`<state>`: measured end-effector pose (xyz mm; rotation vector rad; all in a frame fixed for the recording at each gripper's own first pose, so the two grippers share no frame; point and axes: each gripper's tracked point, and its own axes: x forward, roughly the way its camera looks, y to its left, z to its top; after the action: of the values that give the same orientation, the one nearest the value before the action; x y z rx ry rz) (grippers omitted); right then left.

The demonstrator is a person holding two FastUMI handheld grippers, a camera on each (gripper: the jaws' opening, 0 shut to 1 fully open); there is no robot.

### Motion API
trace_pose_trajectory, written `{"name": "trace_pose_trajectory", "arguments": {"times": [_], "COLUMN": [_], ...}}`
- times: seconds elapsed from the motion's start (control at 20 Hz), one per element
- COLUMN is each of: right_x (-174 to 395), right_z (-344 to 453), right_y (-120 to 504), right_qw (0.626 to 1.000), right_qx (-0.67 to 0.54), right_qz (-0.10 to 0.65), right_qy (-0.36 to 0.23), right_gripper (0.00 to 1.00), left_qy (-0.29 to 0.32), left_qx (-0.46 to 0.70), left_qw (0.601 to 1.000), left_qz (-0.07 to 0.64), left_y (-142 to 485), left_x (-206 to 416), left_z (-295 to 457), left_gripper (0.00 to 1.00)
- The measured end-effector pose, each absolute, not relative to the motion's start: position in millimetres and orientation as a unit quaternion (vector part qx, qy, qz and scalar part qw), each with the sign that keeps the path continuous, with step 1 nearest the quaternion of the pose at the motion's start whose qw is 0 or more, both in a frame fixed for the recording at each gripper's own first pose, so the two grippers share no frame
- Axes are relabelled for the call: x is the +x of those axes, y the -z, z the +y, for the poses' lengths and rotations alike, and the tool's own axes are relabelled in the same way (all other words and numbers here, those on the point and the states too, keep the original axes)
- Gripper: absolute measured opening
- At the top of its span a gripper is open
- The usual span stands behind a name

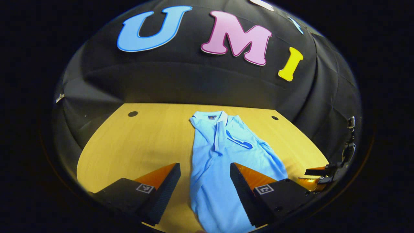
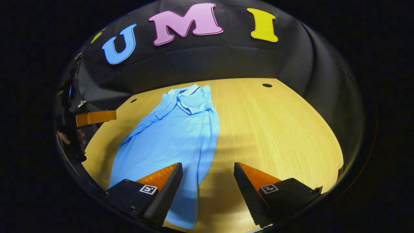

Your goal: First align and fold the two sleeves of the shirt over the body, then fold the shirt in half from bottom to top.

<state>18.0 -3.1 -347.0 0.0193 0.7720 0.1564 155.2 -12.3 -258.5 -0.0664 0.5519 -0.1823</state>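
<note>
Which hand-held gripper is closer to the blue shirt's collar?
It is hard to tell; neither is close. The left hand-held gripper hangs open over the shirt's bottom end, and the right hand-held gripper open over its bottom right edge. The collar lies at the far end.

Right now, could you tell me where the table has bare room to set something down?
The table is bare between the shirt and the far cable hole. In the left gripper view, wood is also bare between the shirt's other edge and the hole. The middle strip is crowded.
</note>
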Motion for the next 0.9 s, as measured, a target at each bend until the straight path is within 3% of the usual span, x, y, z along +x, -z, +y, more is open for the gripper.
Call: {"name": "trace_pose_trajectory", "arguments": {"times": [0.55, 0.9], "right_x": [-71, -89], "right_z": [38, 34], "right_y": [370, 382], "right_qw": [0.904, 0.903], "right_qx": [-0.001, 0.000], "right_qz": [0.422, 0.426], "right_qy": [-0.072, -0.051], "right_gripper": [1.00, 1.00], "left_qy": [0.065, 0.060], "left_qx": [-0.039, -0.012], "left_qw": [0.935, 0.921], "left_qz": [0.347, 0.384], "left_y": [324, 357], "left_x": [7, -34], "left_z": [-14, -23], "left_gripper": [0.98, 0.98]}}
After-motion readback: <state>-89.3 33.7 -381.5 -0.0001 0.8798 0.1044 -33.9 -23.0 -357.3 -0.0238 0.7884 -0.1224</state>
